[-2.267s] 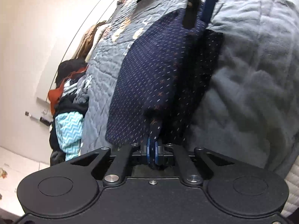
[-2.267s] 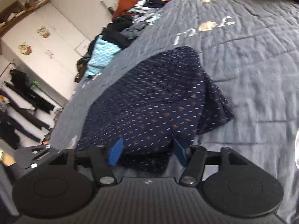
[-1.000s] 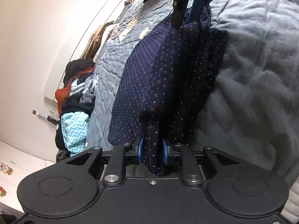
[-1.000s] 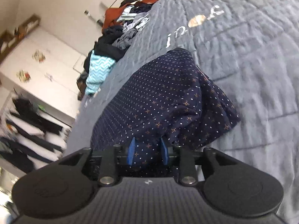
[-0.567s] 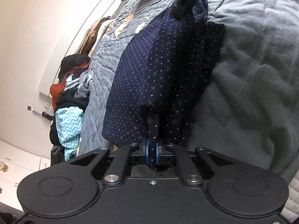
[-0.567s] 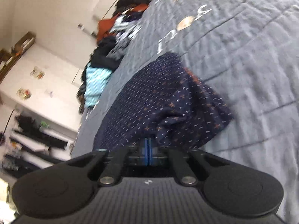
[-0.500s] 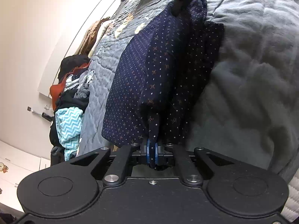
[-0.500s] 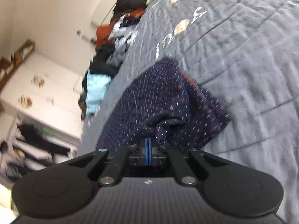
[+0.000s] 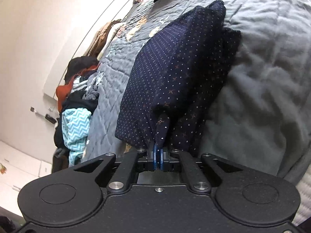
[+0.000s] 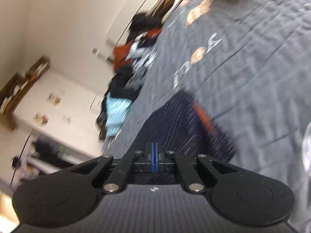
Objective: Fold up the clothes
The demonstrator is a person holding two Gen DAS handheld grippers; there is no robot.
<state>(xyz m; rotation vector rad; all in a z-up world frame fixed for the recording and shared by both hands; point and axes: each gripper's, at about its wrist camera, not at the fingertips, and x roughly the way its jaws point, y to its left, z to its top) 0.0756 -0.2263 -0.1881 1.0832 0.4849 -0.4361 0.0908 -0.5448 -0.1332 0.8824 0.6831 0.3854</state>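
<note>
A navy dotted garment lies lengthwise on the grey quilt, folded into a long strip. My left gripper is shut on a pinched tuck of its near edge. In the blurred right wrist view the same garment runs away from my right gripper. Its blue pads look pressed together on the cloth's edge, and the jaws are opening very slightly. An orange inner strip of the cloth shows beside that grip. The right gripper is not clearly seen in the left wrist view.
A pile of unfolded clothes, with a turquoise zigzag piece, lies on the bed's left side by the wall. The same pile shows in the right wrist view, with white cabinets beyond. Printed quilt stretches to the right.
Both grippers closed from open onto the navy garment's edges. The right gripper then rose and swung, baring an orange strip. The left gripper kept still.
</note>
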